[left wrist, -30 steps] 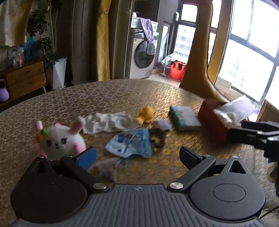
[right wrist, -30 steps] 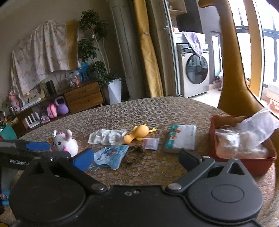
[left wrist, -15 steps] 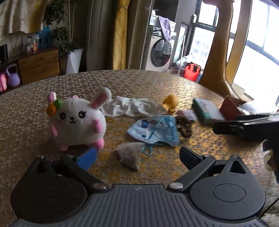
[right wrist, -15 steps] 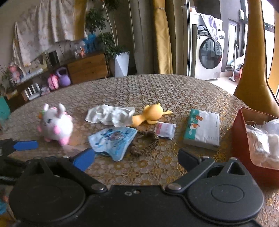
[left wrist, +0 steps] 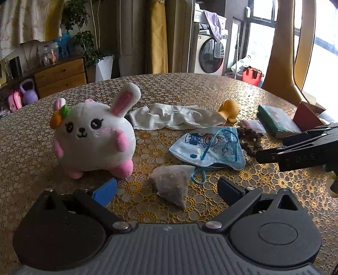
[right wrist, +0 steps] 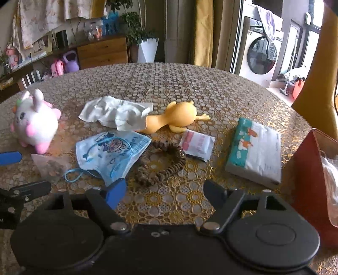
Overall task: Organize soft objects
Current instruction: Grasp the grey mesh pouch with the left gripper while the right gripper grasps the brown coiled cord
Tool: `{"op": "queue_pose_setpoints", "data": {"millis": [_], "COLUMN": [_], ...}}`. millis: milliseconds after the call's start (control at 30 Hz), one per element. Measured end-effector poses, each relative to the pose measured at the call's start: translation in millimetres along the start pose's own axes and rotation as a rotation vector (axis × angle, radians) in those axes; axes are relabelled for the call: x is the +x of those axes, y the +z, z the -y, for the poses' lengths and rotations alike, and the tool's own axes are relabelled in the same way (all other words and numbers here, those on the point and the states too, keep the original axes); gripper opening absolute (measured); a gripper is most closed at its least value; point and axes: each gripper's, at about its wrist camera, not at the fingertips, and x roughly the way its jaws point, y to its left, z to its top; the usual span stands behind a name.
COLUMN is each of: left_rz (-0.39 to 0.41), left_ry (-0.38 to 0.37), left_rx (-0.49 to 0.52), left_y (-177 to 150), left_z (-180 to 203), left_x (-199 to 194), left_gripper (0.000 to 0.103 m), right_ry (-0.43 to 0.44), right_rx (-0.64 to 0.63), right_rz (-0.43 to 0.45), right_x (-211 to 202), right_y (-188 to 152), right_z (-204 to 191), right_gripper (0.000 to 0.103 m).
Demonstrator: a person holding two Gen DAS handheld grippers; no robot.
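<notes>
Your right gripper (right wrist: 162, 193): jaws closing, nothing between, brown scrunchie (right wrist: 162, 164) just ahead, long axis diagonal, touching blue mask (right wrist: 112, 154). Your left gripper (left wrist: 166, 188): wide, empty, sachet (left wrist: 172, 187) between tips, beside mask.

Beyond the counter (right wrist: 190, 84) with its gold lace cloth I see a washing machine (right wrist: 260, 57) with a purple cloth (right wrist: 268, 20) draped over its top. A white planter (right wrist: 147, 51) with a leafy plant stands beside a wooden dresser (right wrist: 103, 52). On the floor near it sit a purple kettlebell (right wrist: 70, 62) and a pink toy case (right wrist: 57, 67). Yellow curtains (right wrist: 203, 31) hang behind.
</notes>
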Motion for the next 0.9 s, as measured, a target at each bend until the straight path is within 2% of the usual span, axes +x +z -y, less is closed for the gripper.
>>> {"op": "queue_pose_setpoints", "data": {"millis": [133,300,400,433,567,633,833,900], "left_rz": [-0.008,-0.015,-0.015,-0.014,-0.018,-0.010,-0.002,-0.003], "left_ry": [0.024,0.039,0.036,0.033,0.034,0.044,0.052,0.049], "left_rx": [0.004,-0.021,-0.036,-0.039,-0.038,-0.028,-0.031,-0.036], "left_y": [0.0,-0.6,0.0,0.2,-0.4,-1.6,-0.7,-0.4], "left_z": [4.0,3.5,2.6,2.9,4.1,4.9,3.0,1.7], "left_x": [9.2,17.9,21.1,21.9,24.9,24.6,23.6,23.2], "left_gripper": [0.101,0.101,0.096,0.094,0.071,0.065,0.044,0.042], "right_ry": [-0.006,0.001,0.001,0.003,-0.004,-0.010,-0.025,-0.031], "right_rx": [-0.018,-0.033,-0.016,-0.007,0.010,0.010,0.028,0.034], "right_rz": [-0.014,-0.018,-0.019,-0.017,-0.001,0.009,0.026,0.031], "right_x": [13.2,24.1,29.6,30.7,34.1,33.9,32.6,31.8], "right_y": [1.5,5.0,6.8,7.3,9.2,9.3,9.1,8.5], "right_z": [-1.6,-6.9,-6.5,-5.7,-5.5,-6.2,-6.2,-6.5], "right_gripper": [0.075,0.074,0.073,0.073,0.069,0.060,0.042,0.036]}}
